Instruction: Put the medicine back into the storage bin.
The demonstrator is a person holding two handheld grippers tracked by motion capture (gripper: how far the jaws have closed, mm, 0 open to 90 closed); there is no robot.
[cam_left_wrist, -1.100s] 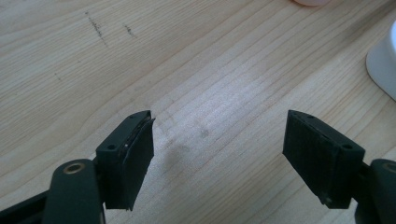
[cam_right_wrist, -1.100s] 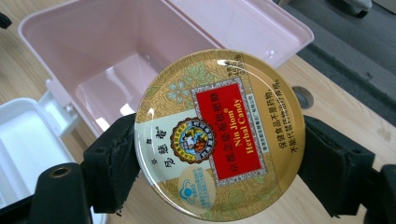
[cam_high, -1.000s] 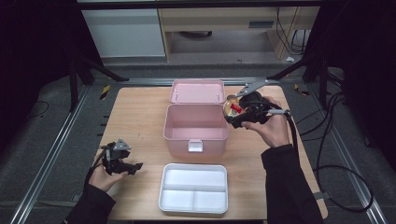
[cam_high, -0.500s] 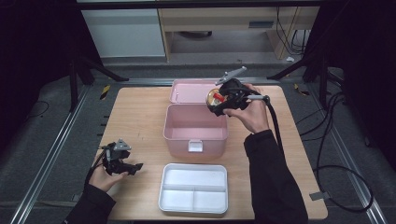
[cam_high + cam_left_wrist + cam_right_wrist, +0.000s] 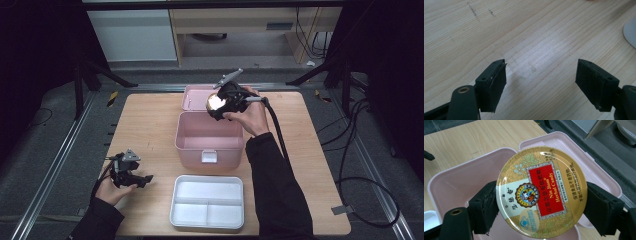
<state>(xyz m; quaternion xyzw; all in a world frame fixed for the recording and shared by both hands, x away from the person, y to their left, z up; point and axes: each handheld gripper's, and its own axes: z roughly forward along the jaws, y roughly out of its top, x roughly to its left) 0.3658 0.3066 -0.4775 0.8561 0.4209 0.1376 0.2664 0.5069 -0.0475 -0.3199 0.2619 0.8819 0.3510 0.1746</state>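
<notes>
While right gripper [image 5: 541, 205] clamps candy tin [image 5: 541, 195]; left gripper [image 5: 540, 82] gapes.

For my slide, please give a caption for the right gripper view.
Right gripper holds a round candy tin above the open pink box.

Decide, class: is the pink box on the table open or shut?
Open. The pink box shows its hollow inside, and its lid lies back flat behind it.

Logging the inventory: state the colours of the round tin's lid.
Gold, with a red panel and a cream patch, on the candy tin; clearest in the right gripper view.
</notes>
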